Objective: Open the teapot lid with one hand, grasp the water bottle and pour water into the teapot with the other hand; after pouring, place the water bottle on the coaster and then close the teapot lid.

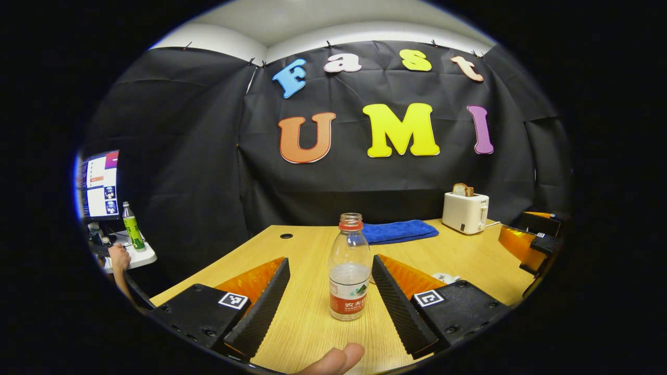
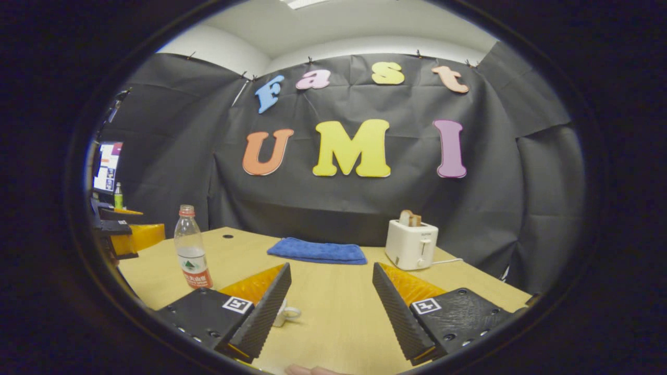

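Wooden table (image 1: 469,255) bearing a white toaster (image 1: 465,212) and a blue towel (image 1: 398,231) at the back. Left gripper (image 1: 331,299) fingers spread wide, flanking the upright, uncapped water bottle (image 1: 349,271) without touching. Right gripper (image 2: 331,307) fingers likewise apart, holding nothing.

Uncapped clear water bottle (image 1: 349,268) stands upright on the table (image 1: 307,333), part-filled.
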A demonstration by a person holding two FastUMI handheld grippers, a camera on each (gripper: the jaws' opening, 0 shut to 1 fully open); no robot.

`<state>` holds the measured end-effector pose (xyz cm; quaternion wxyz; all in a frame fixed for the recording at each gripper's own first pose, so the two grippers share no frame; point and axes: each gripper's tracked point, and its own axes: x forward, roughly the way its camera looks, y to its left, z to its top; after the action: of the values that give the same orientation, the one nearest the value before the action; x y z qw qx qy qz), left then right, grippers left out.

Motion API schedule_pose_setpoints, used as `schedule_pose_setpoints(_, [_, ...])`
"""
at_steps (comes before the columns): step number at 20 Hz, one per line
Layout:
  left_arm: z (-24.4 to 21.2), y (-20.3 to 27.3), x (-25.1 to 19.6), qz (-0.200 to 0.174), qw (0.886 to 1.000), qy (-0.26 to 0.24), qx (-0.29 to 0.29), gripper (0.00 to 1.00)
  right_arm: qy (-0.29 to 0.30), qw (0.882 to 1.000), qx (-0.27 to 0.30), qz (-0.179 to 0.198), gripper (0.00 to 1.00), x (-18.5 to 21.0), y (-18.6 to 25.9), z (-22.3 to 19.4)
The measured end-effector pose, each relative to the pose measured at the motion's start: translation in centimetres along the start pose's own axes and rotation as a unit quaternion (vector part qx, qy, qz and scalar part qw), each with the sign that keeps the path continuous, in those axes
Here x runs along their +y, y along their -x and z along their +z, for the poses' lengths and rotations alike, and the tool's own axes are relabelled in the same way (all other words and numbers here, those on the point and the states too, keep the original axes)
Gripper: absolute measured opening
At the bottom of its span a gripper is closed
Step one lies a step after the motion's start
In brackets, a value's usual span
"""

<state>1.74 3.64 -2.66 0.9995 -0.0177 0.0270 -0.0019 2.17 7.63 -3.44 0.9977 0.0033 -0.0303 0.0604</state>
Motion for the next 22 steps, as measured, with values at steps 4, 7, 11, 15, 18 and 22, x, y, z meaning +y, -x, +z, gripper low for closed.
schedule_pose_setpoints(4, [-0.3,-0.4,0.6,0.003,1.0,-0.008,0.002,0.99,0.014,0.999,0.016,0.036,0.95,4.3,-2.9,-3.0])
schedule_pose_setpoints(7, [-0.4,-0.5,1.9,0.015,1.0,-0.019,-0.001,0.99,0.029,0.998,0.038,0.051,0.95,6.9,-4.5,-5.0])
schedule_pose_setpoints(11, [-0.5,-0.9,3.5,0.036,0.999,-0.015,-0.002,0.99,0.027,0.997,0.054,0.039,0.98,7.7,-6.0,-6.3])
schedule_pose_setpoints(15, [-0.7,-1.0,3.6,0.03,1.0,0.008,0.005,0.99,-0.018,0.995,0.092,0.035,0.81,8.3,-7.1,-8.0])
schedule_pose_setpoints(18, [-0.8,-1.1,4.0,0.031,0.999,0.007,0.004,0.99,-0.027,0.994,0.099,0.037,0.52,8.8,-7.5,-8.5])
schedule_pose_setpoints(22, [-1.4,-1.4,4.3,0.031,0.999,0.009,0.015,0.99,-0.023,0.993,0.102,0.05,0.28,9.6,-7.7,-8.8])
